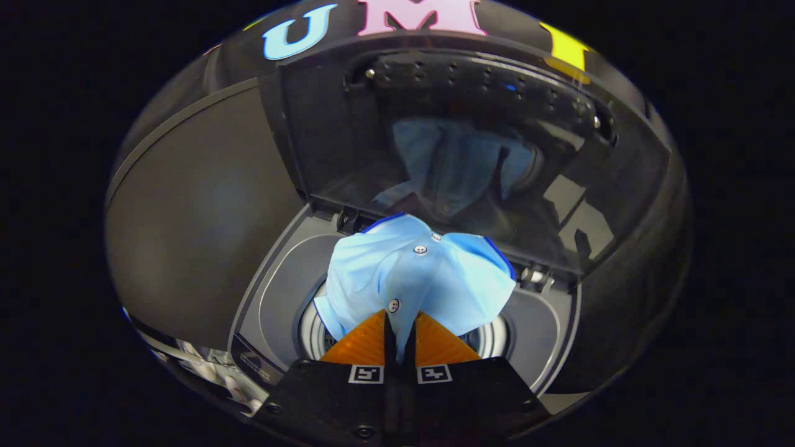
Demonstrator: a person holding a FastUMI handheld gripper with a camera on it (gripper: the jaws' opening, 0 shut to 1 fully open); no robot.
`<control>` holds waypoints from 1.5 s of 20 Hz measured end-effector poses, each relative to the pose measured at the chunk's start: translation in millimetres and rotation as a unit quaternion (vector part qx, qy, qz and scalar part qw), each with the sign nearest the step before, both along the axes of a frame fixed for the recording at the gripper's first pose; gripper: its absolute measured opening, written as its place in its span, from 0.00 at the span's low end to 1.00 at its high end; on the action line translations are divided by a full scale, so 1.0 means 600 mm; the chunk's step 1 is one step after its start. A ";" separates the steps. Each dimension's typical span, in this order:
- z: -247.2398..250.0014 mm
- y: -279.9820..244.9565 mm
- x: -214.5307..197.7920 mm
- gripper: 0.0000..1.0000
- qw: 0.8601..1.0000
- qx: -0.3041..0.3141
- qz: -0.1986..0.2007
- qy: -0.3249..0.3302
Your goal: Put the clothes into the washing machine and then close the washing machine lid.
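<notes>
Light blue cotton-looking shirt (416, 279) is what I've got pinched right now, bunched up into a loose wad with a darker blue trim along its far edges. Two small white buttons show on it, one up near the far side of the bundle and one right above where my fingers meet. My gripper (400, 338) is squeezed almost completely together, both fingers (363, 344) pressing on a fold of the fabric, with just a thin strip of cloth poking down between them.

So the shirt hangs off my fingertips straight over the washing machine (273, 279), a top loader with a grey surround. Round opening of the drum (310, 332) sits directly under the bundle, and I can see its shiny ribbed rim peeking out to the left and right of the fabric. Can't tell what's inside the drum since the shirt covers nearly all of it.

Lid (472, 155) is standing open on the far side, hinged at the back edge of the opening, dark and glossy. It mirrors a dim blue reflection of the shirt.
</notes>
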State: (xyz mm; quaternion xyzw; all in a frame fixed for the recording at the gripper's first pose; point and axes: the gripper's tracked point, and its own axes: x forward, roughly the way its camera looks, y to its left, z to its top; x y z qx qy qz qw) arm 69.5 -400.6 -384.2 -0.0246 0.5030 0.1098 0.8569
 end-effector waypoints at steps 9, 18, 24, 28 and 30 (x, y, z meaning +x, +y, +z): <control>-0.103 -0.008 -0.044 0.05 0.997 -0.029 -0.007 0.065; -0.137 -0.007 -0.079 0.05 0.995 -0.040 -0.010 0.093; -0.123 -0.009 -0.060 0.45 0.996 -0.031 -0.038 0.070; -0.096 -0.022 -0.038 0.99 0.997 -0.063 -0.040 0.027; -0.086 -0.028 -0.027 1.00 0.996 -0.076 -0.045 0.003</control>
